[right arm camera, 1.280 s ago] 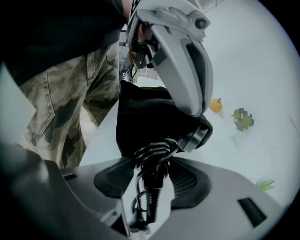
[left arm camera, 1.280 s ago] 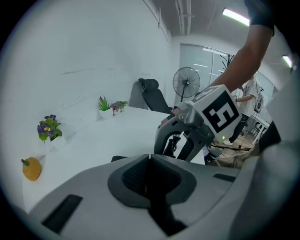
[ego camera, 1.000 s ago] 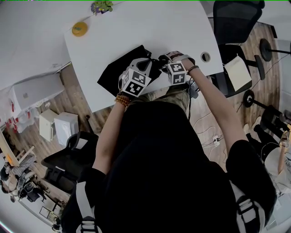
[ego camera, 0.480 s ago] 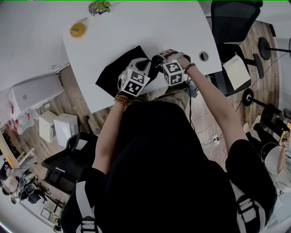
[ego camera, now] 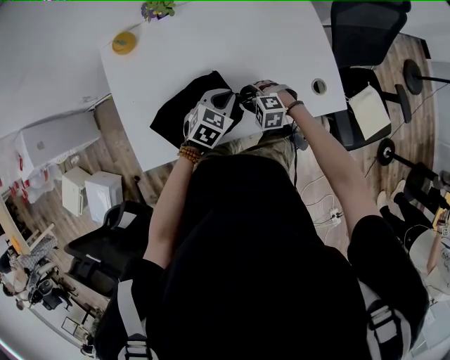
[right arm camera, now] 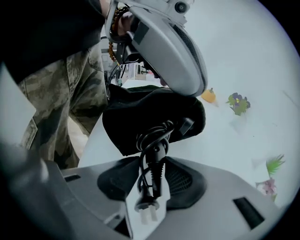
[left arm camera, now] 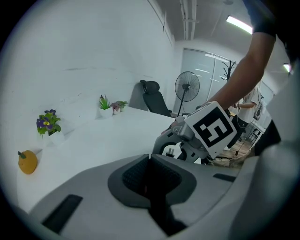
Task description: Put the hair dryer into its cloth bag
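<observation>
A black cloth bag [ego camera: 184, 109] lies near the white table's [ego camera: 211, 42] front edge. My left gripper [ego camera: 223, 100] is shut, with a fold of black cloth pinched in its pads [left arm camera: 140, 176], holding up the bag's edge [right arm camera: 136, 117]. Its grey body [right arm camera: 164, 42] hangs over the bag. My right gripper [ego camera: 247, 95] is at the bag's mouth. Its jaws have just been closing, and the pads [right arm camera: 180, 178] now flank the hair dryer's coiled cord [right arm camera: 154, 145], whose plug [right arm camera: 147, 213] hangs toward the camera. The dryer's body is hidden in the bag.
An orange fruit ornament [ego camera: 123, 43] and a small flower pot [ego camera: 156, 10] stand at the table's far side. A cable hole [ego camera: 319, 86] sits at the right edge. A black office chair [ego camera: 365, 31] stands beyond the table's right end.
The right gripper has edged slightly toward the bag's mouth. The left gripper and the bag have stayed put.
</observation>
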The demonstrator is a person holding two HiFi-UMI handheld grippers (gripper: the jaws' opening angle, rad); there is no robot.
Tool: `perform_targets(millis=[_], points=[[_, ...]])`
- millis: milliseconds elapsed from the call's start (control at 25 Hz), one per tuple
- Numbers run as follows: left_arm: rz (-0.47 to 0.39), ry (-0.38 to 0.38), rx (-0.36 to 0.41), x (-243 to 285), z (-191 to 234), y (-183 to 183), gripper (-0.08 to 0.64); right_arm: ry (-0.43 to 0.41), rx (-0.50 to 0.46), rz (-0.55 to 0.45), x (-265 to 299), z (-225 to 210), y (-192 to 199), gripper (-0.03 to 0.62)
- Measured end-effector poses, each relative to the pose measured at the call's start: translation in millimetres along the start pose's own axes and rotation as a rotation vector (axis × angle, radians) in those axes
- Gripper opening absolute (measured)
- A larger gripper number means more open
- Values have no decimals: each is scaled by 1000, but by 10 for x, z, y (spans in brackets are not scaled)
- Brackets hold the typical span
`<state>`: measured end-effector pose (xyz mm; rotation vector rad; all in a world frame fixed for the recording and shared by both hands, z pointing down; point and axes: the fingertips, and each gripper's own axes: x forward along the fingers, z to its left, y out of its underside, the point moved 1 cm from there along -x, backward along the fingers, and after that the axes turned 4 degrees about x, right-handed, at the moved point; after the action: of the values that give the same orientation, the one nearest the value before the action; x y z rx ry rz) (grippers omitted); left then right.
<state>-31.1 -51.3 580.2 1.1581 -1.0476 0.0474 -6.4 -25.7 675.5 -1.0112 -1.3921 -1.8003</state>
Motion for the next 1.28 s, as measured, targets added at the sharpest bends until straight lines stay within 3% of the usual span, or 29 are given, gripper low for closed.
perform_targets(millis=[240,320,440,600,720,840,960,1160,1280], points=[[61,28,9,81,-62,126,34,14,-24,2,14,-43,-77,176],[79,31,-1,104,-64,186,34,11,9,21,21,-22,-41,179],[90,54,-35,95,-38,298,35,13,250,26,-57,-24,119,245],[71,107,-136,-51,137,333,74,73,741,-132,-331,-77,320,247],[37,79,-168,-215,426,303,103,167,942,-196,-530,-69,448,247],[10,21,-201,-312,784,321,103,209,1038,-250,-641,15,346,245],[17,-12,-217,-275,1069,383,103,217,1055,-262,-620,115,146,246],[51,-28,-159,-77,1280,373,102,219,1128,-205,-322,206,-10,245],[127,-45,-139,118,1340,464,114,197,1180,-161,-131,286,-67,244]])
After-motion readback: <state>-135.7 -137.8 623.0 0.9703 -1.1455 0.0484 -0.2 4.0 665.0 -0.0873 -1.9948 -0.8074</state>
